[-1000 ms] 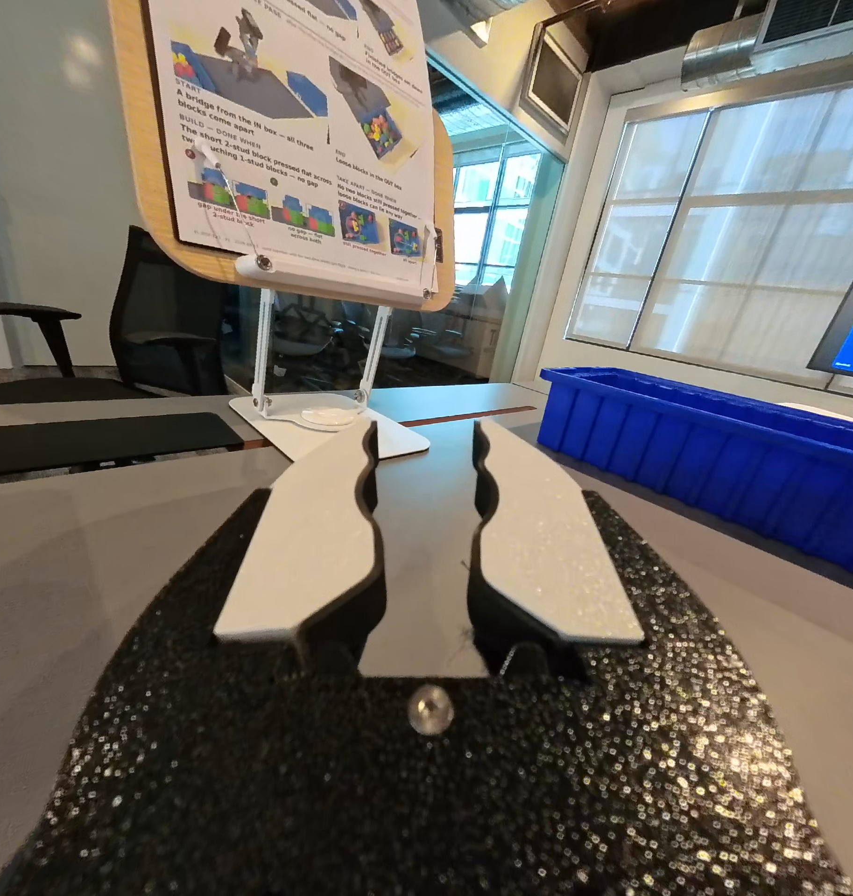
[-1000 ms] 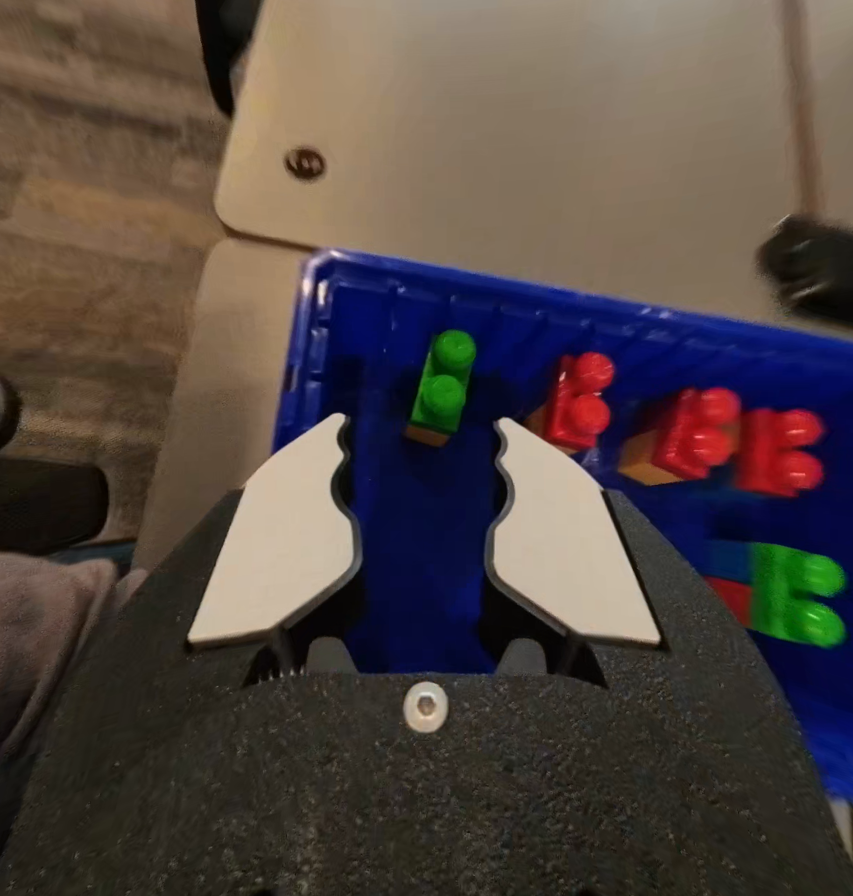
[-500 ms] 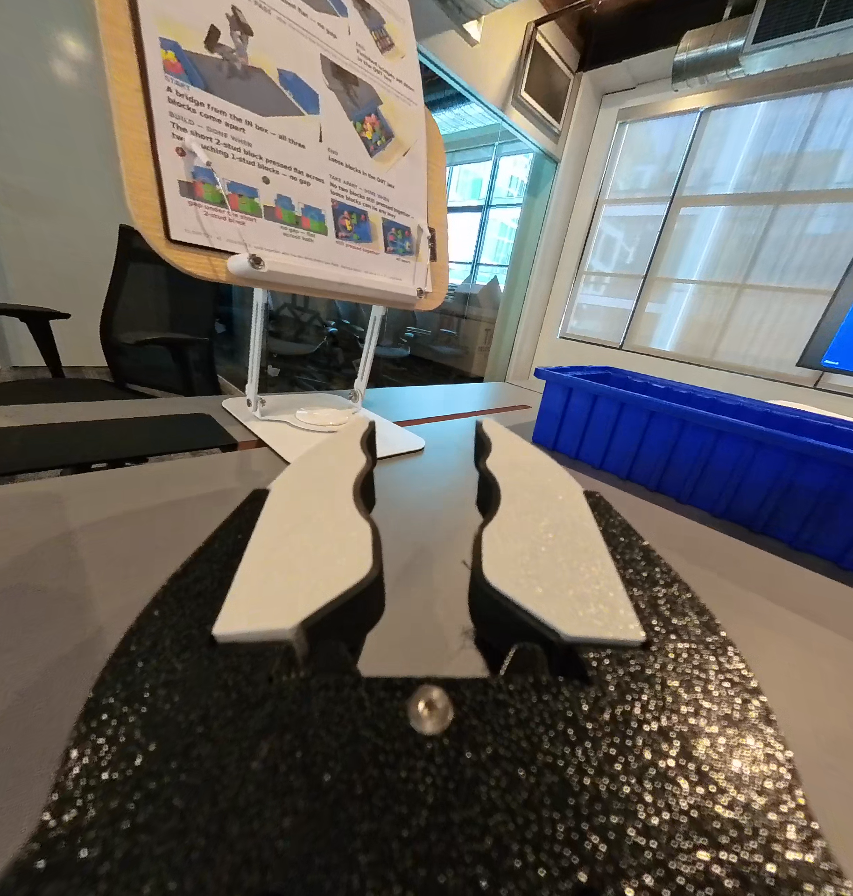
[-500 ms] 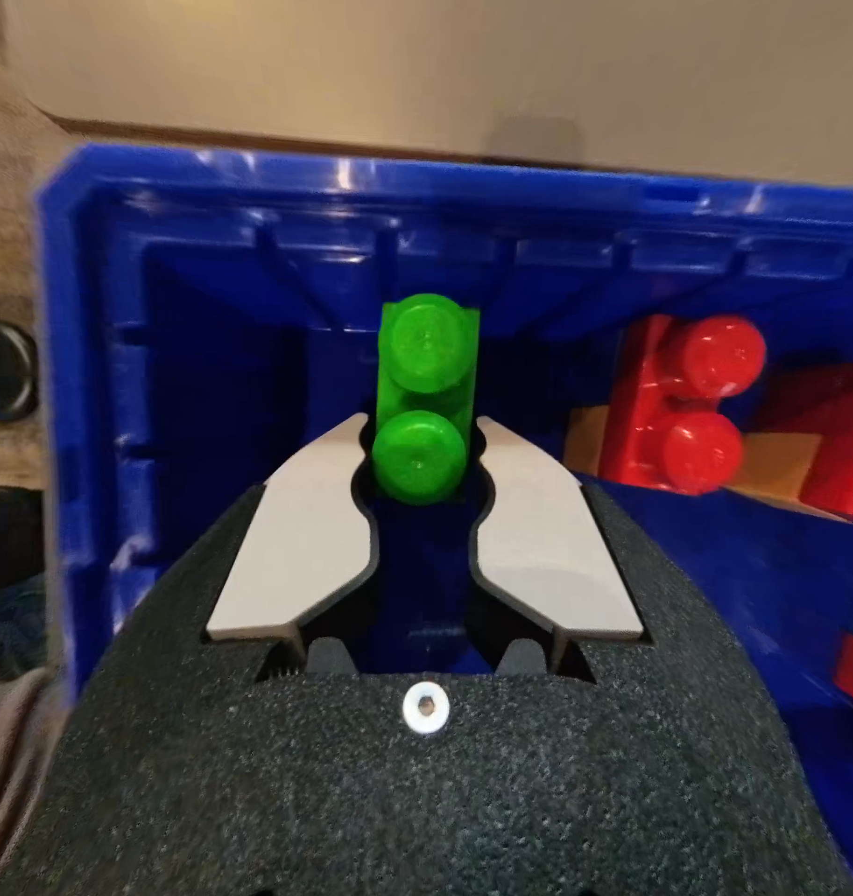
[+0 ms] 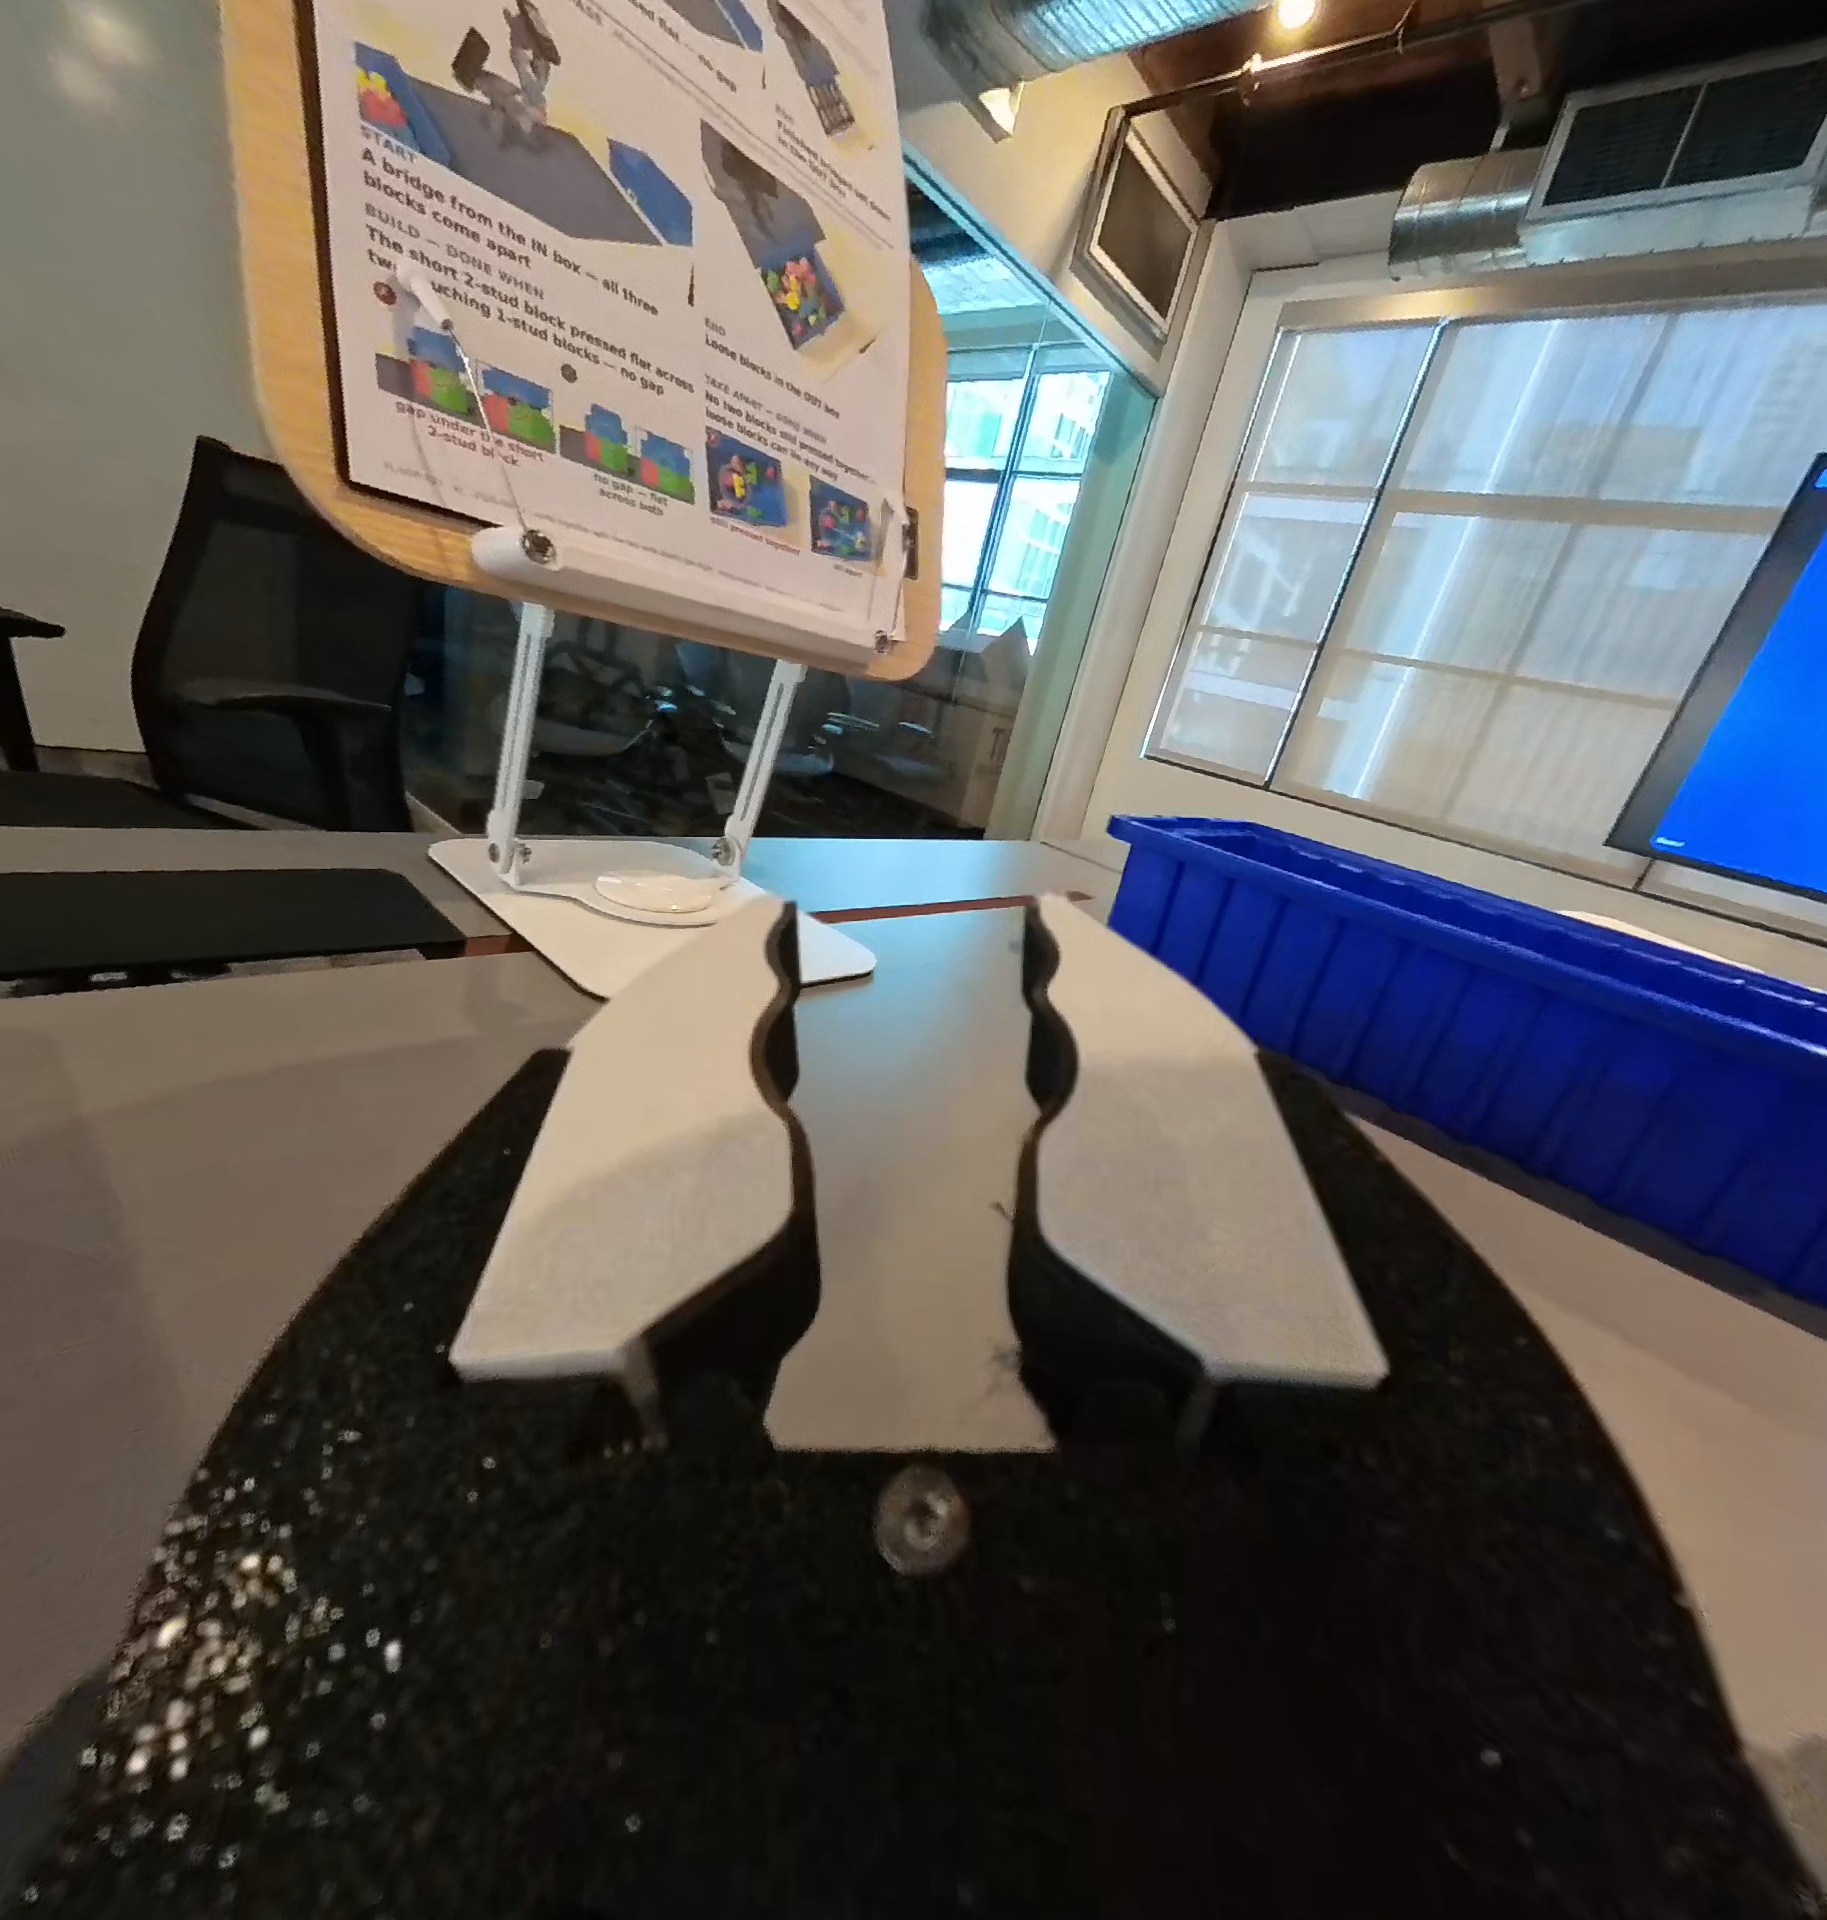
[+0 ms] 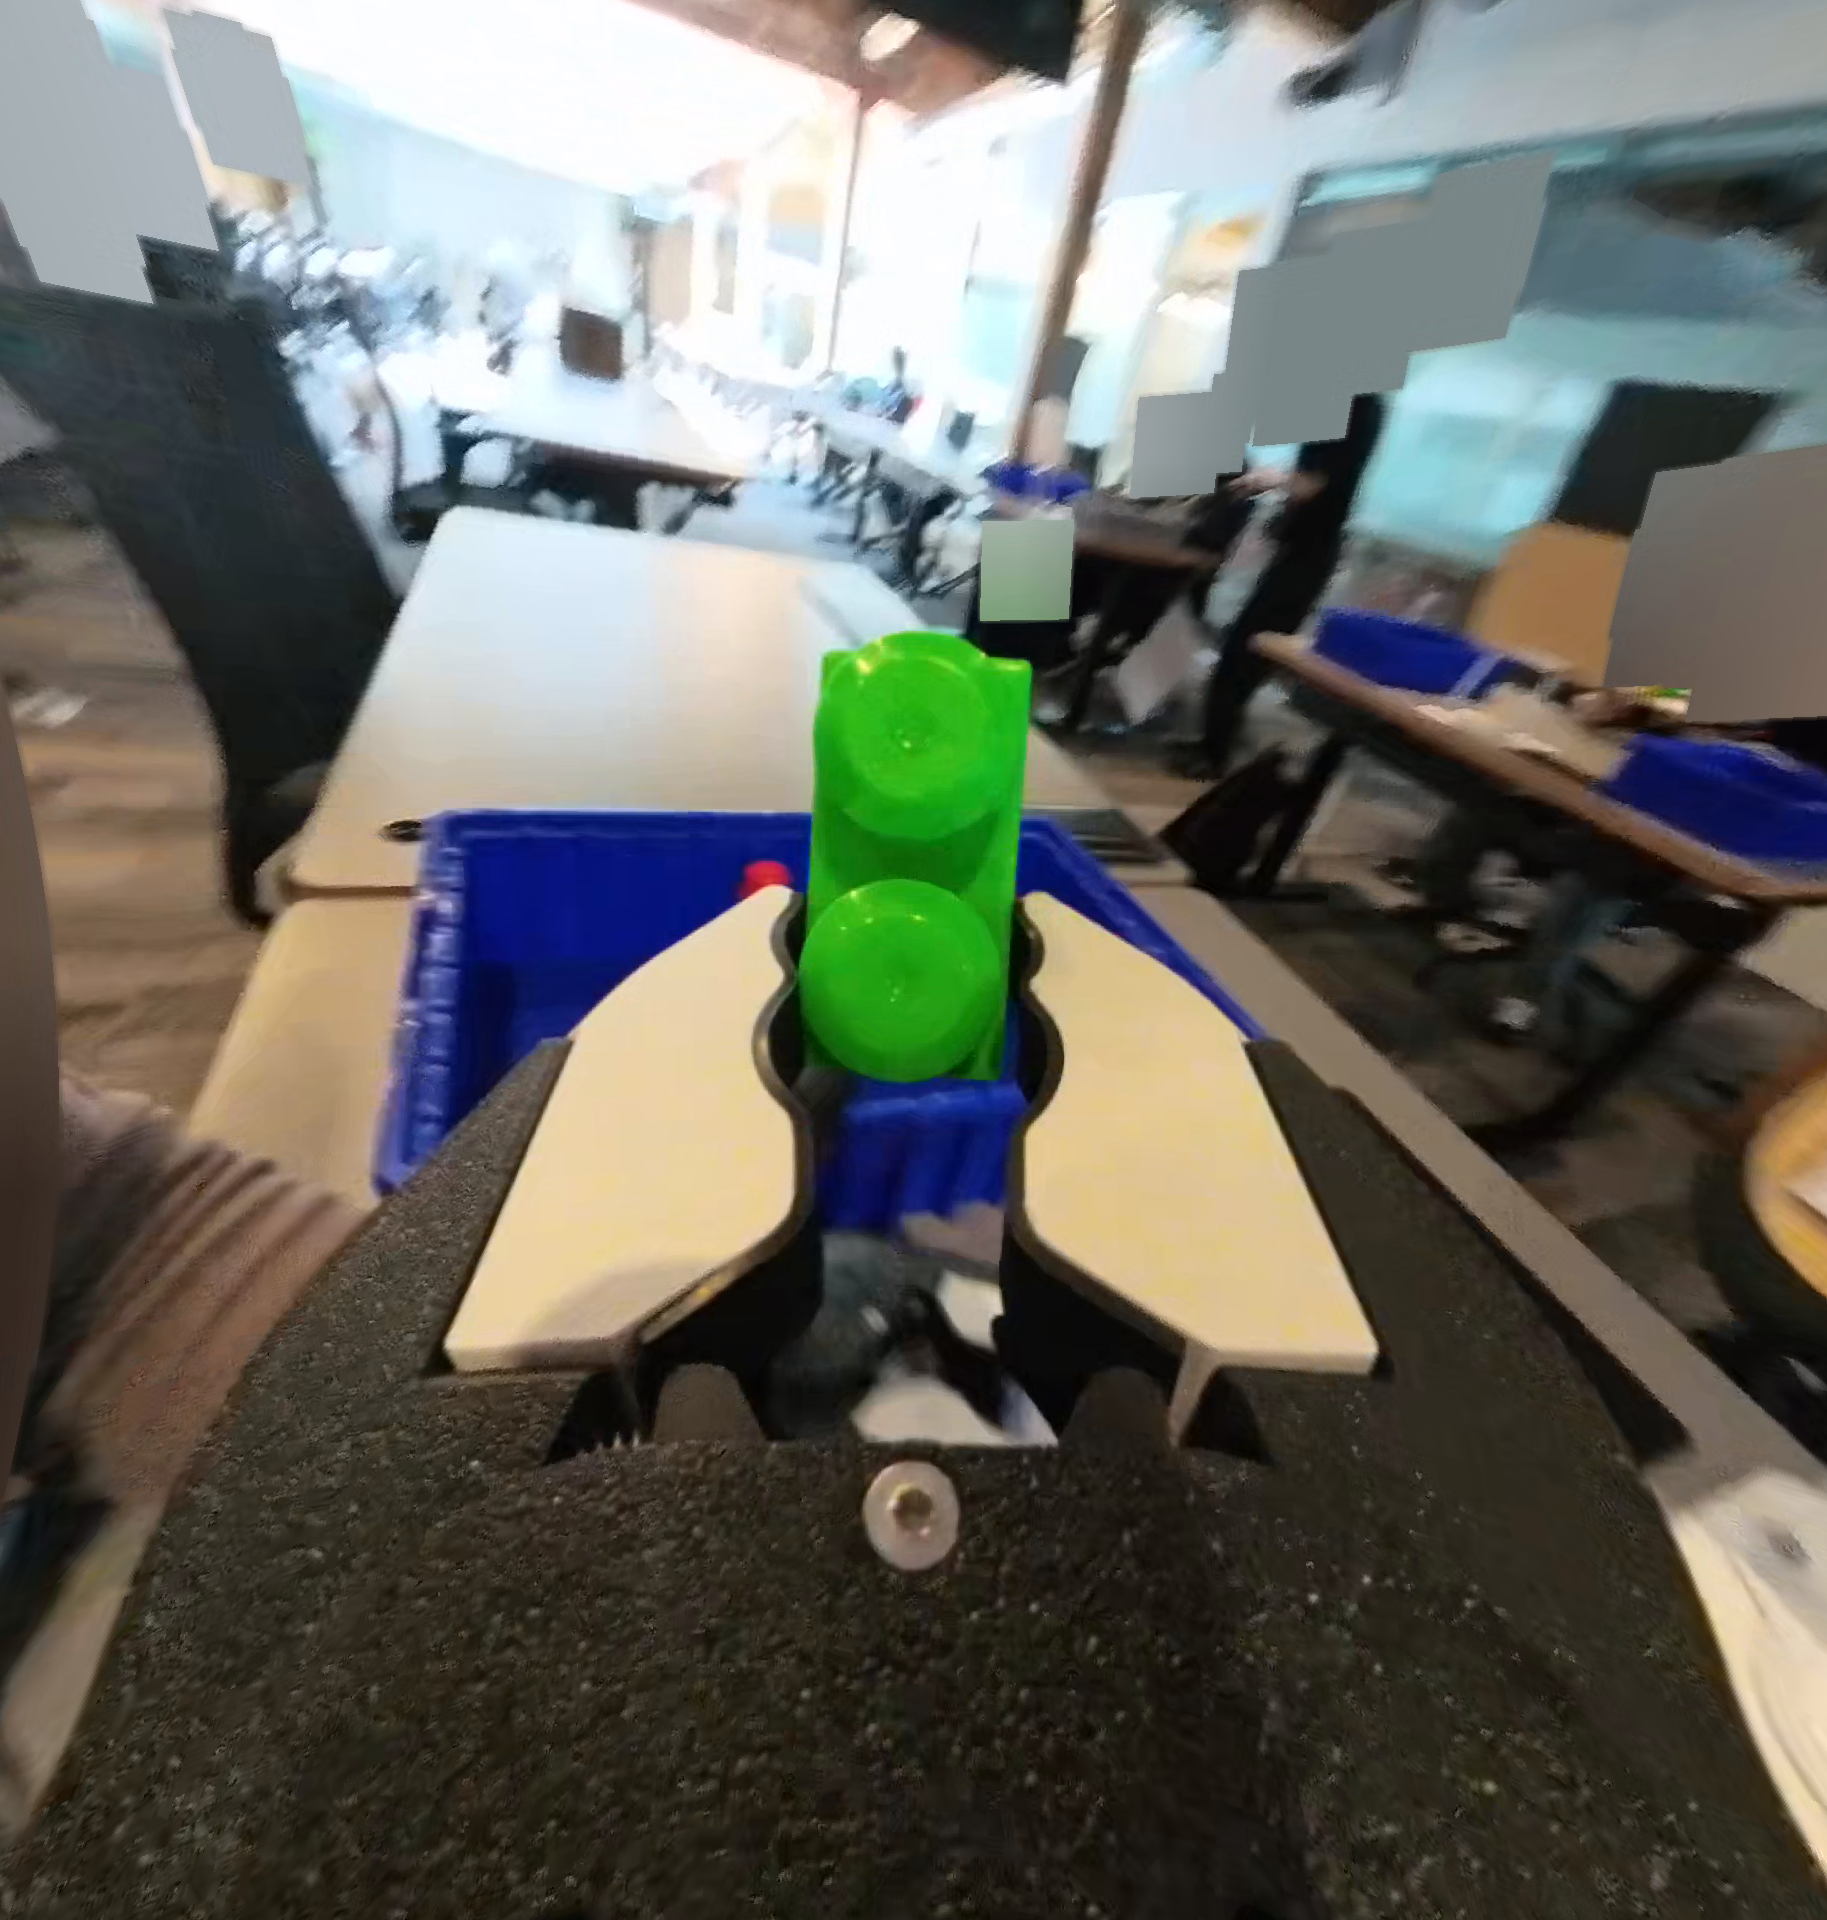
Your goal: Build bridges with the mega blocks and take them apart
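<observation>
Above the blue bin (image 6: 452,997), the right gripper (image 6: 904,925) squeezes a green block (image 6: 909,862). One red block (image 6: 765,875) peeks inside. The left gripper (image 5: 909,925) gapes empty over the table (image 5: 213,1091).

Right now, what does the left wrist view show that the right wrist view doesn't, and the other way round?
Left wrist view only: the left gripper, open and empty over the grey table, and an instruction board on a white stand.

Right wrist view only: the right gripper shut on a green two-stud block, raised above a blue bin.

Both: a blue bin on a table; whether it is the same bin cannot be told.
</observation>
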The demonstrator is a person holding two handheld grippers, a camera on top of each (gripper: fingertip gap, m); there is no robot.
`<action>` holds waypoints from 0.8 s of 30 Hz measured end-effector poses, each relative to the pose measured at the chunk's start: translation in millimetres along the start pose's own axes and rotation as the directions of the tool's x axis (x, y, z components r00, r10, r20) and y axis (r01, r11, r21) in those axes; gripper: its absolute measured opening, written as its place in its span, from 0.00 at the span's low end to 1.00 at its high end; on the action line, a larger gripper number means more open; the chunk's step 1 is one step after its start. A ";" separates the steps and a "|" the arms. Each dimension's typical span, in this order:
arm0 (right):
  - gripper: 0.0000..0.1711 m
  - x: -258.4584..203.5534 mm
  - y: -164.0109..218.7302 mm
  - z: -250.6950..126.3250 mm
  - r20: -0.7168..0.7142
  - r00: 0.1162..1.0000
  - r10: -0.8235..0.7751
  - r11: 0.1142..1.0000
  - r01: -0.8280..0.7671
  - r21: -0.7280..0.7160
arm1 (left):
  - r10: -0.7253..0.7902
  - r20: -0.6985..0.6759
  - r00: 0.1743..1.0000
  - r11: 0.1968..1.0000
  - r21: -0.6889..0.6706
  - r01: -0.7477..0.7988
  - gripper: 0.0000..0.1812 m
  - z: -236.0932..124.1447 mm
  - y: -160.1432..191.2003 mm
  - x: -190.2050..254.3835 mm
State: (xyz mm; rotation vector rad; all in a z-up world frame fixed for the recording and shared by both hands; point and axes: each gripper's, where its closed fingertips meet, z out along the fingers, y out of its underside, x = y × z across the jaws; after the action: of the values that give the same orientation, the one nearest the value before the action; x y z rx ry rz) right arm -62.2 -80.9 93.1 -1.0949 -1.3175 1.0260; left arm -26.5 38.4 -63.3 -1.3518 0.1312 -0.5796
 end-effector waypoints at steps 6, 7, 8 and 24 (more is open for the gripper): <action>0.21 54.7 89.3 -94.3 -0.206 0.965 0.160 0.983 -0.138 0.117 | -0.070 -0.084 0.994 0.997 0.026 0.073 0.24 -1.3 -3.1 5.4; 0.21 60.5 104.4 -103.8 -0.236 0.956 0.173 0.981 -0.146 0.127 | -0.079 -0.105 0.991 0.996 0.030 0.083 0.24 -1.9 -4.1 7.6; 0.21 65.8 118.8 -111.4 -0.262 0.947 0.185 0.979 -0.156 0.131 | -0.085 -0.122 0.989 0.995 0.035 0.090 0.24 -2.7 -5.2 9.4; 0.21 34.9 162.4 -113.6 0.297 0.850 0.434 0.871 -0.481 0.104 | -0.226 -0.601 0.767 0.974 -0.153 0.167 0.47 -12.9 6.5 88.3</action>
State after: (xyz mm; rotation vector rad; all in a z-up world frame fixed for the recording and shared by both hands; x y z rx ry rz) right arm 58.7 -16.2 -54.2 -1.1966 -1.1624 1.6664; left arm 45.6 -13.3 -51.5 -1.2242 0.5613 -1.2026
